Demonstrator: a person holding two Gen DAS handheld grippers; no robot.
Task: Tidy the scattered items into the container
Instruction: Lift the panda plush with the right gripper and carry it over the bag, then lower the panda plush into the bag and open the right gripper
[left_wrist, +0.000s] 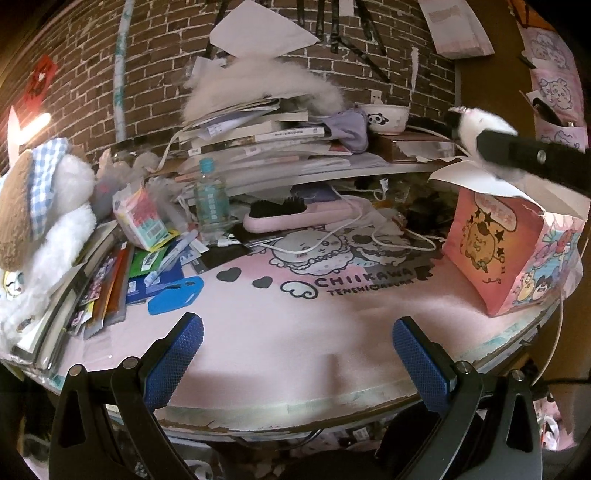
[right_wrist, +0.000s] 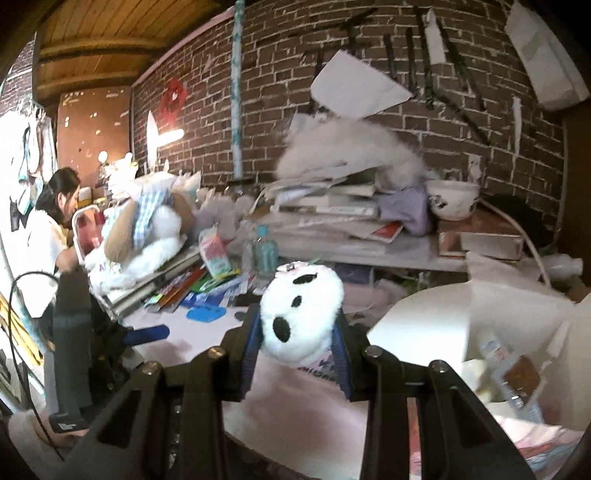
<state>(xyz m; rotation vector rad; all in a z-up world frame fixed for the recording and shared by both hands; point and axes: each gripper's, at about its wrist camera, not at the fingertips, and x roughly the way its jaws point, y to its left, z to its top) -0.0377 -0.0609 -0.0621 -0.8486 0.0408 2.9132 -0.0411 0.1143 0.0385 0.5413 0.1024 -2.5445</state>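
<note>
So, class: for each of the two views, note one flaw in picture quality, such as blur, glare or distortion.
Left wrist view: the brick wall bows from fisheye distortion, and the right gripper with its plush toy is motion-blurred. Right wrist view: the wall lamp glares white, and the open box looks smeared.

The only stuff that could actually be read was "CHIIKAWA" with "TENSHIOAKUMA" printed under it on the pink desk mat (left_wrist: 332, 314), while the lettering on the pink cartoon box (left_wrist: 495, 236) and the book spines was too blurry.
</note>
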